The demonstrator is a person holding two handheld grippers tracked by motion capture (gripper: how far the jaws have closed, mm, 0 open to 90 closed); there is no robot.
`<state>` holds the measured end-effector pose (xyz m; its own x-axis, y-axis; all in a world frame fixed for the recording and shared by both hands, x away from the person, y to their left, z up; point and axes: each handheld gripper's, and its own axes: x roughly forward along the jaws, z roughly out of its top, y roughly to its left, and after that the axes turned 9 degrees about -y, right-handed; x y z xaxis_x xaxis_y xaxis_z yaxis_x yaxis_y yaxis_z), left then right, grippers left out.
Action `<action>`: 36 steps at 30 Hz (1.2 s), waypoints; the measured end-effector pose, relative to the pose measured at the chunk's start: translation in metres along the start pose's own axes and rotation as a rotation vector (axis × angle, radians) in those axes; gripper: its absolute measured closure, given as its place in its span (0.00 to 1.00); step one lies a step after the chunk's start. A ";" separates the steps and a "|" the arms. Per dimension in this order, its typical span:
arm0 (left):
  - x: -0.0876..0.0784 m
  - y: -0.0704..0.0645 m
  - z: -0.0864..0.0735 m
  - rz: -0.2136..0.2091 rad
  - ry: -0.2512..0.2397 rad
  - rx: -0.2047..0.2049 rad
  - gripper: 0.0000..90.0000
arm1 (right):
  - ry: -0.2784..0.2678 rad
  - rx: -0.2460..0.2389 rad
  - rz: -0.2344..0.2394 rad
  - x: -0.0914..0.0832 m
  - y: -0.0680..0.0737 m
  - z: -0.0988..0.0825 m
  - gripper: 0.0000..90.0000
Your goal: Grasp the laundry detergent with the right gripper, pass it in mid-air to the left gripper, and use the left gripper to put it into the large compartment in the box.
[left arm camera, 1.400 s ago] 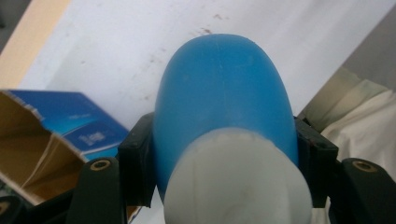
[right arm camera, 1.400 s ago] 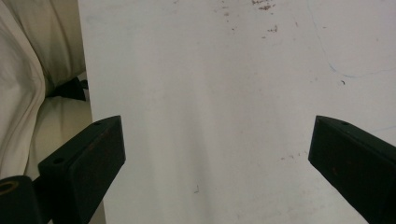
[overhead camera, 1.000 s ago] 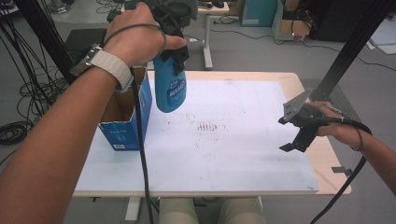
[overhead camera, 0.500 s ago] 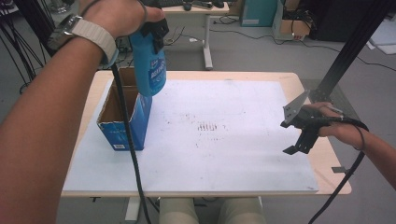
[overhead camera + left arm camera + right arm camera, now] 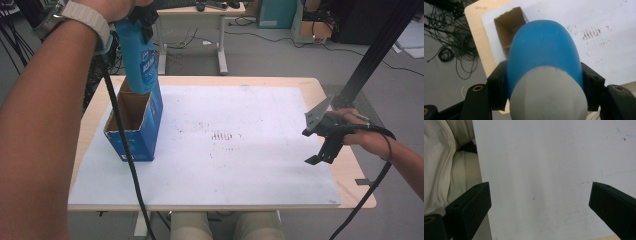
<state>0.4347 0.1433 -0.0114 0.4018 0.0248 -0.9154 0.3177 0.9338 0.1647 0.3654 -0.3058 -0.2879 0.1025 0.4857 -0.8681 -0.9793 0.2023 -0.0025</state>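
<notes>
Grey floor with loose cables and other desks lies behind the pale wooden worktop (image 5: 327, 90), most of which is covered by a white board (image 5: 240, 160) with smudged dark marks near its middle.

My left hand-held gripper (image 5: 541, 82) is clamped on a blue bottle (image 5: 139, 55): in the left gripper view both black jaws press against the bottle's blue sides, and its pale grey cap (image 5: 549, 97) sits closest to the camera. From the high view I see the bottle hanging roughly upright under the left hand (image 5: 107, 5) at the top edge, its lower end at the far rim of an open blue carton (image 5: 145, 125). I cannot tell whether the bottle's base touches the carton's rim. The carton stands upright on the left part of the white board, flaps open, its brown cardboard inside showing. A black cable (image 5: 125, 155) runs down from the left gripper across the carton's front.

My right hand-held gripper (image 5: 320, 150) hovers over the right edge of the board, well apart from the bottle and carton, held by the right hand (image 5: 360, 132). In the right gripper view its jaws stand wide with nothing between them, just bare white board below and light trousers (image 5: 449, 165) at the side.
</notes>
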 end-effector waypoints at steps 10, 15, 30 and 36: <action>0.017 0.021 -0.005 0.033 0.012 -0.080 0.42 | -0.010 0.018 -0.008 0.002 -0.003 -0.003 0.04; 0.027 0.027 -0.009 0.043 0.013 -0.106 0.42 | -0.013 0.022 -0.011 0.002 -0.004 -0.004 0.04; 0.056 0.037 -0.024 0.034 0.026 -0.134 0.42 | -0.031 0.037 -0.015 0.003 -0.004 -0.006 0.04; 0.070 0.043 -0.031 0.038 0.035 -0.141 0.42 | -0.031 0.045 -0.017 0.004 -0.004 -0.008 0.04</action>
<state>0.4499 0.1966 -0.0793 0.3805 0.0708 -0.9221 0.1783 0.9728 0.1482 0.3682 -0.3110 -0.2953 0.1255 0.5079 -0.8522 -0.9686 0.2486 0.0055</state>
